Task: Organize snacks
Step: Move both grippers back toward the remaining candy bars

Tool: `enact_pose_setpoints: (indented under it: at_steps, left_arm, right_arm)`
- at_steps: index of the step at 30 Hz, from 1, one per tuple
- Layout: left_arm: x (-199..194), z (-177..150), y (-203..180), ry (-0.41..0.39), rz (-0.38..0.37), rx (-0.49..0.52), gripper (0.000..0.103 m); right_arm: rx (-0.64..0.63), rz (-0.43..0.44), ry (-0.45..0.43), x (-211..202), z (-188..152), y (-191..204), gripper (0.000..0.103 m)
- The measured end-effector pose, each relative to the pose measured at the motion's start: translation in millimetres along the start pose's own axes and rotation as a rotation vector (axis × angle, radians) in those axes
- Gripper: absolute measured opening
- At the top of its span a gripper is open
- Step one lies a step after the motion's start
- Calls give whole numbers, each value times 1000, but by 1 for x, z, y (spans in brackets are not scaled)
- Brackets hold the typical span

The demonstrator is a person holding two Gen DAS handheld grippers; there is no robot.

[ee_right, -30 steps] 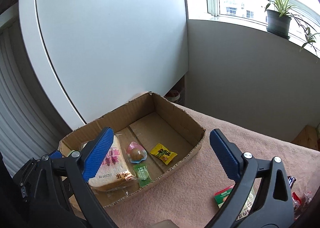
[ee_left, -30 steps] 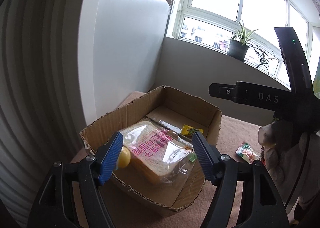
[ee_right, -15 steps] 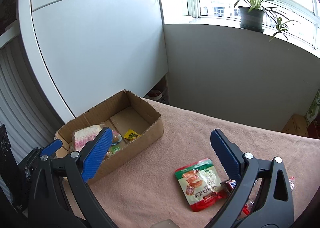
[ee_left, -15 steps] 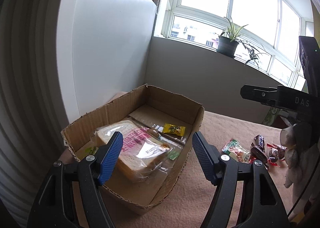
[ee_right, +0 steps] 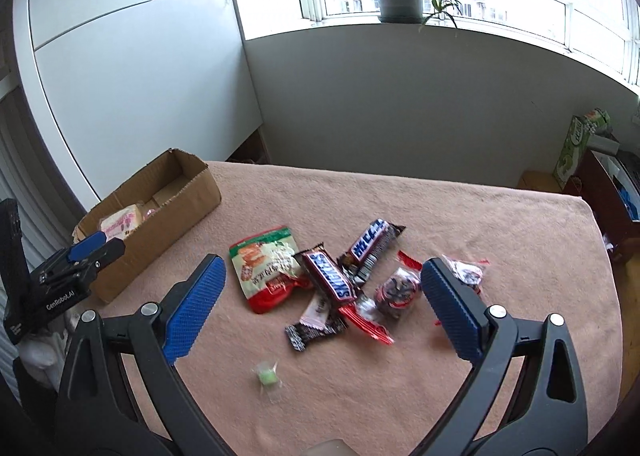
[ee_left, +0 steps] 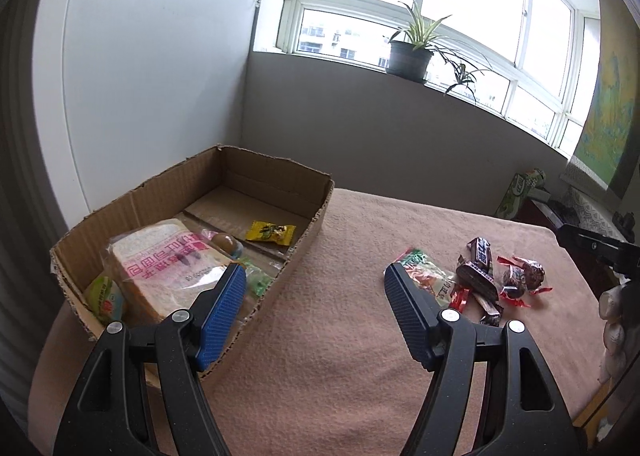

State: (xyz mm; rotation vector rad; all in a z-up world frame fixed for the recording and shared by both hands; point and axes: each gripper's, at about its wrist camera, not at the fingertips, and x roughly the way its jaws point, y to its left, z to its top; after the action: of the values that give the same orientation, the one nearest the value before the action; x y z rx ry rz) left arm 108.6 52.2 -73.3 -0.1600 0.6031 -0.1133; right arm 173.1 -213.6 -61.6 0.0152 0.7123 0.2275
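The loose snacks lie in a small heap on the pink-covered surface (ee_right: pixel 460 216), well apart from the cardboard box (ee_right: pixel 176 212) at its left end, which already holds a bagged loaf of bread (ee_left: pixel 160 260), a yellow candy (ee_left: pixel 270 232) and a few small items. The right gripper (ee_right: pixel 322 308) hangs above the heap with its jaws wide and nothing between them; the left gripper (ee_left: pixel 314 312) is also spread wide and empty, near the box's right wall. The Snickers bar (ee_right: pixel 328 276) looks light but fairly stiff, so closing across its narrow width at mid-length should hold it. Its glossy wrapper may be slippery, and it overlaps the red-and-green snack pouch (ee_right: pixel 266 268) and a dark wrapper (ee_right: pixel 316 326). The pouch is flat and soft and would probably fold in a grip; a raised edge is the likelier hold. The twist-wrapped candies (ee_right: pixel 396 290) are small, crinkly and likely to skid. The tiny green candy (ee_right: pixel 267 376) lies alone, nearer the camera.
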Motion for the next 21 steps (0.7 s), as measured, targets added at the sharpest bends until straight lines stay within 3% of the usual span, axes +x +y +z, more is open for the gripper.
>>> enact_pose_setpoints:
  at_steps: [5, 15, 21]
  left_arm:
    - [11, -3, -17, 42, -40, 3, 72]
    - [27, -12, -71, 91, -87, 88, 72]
    - [44, -12, -114, 131, -176, 120, 72]
  right_arm:
    - [74, -27, 16, -10, -18, -37, 100]
    - [230, -63, 5, -12, -21, -113, 100]
    - [270, -41, 32, 7, -23, -136, 100]
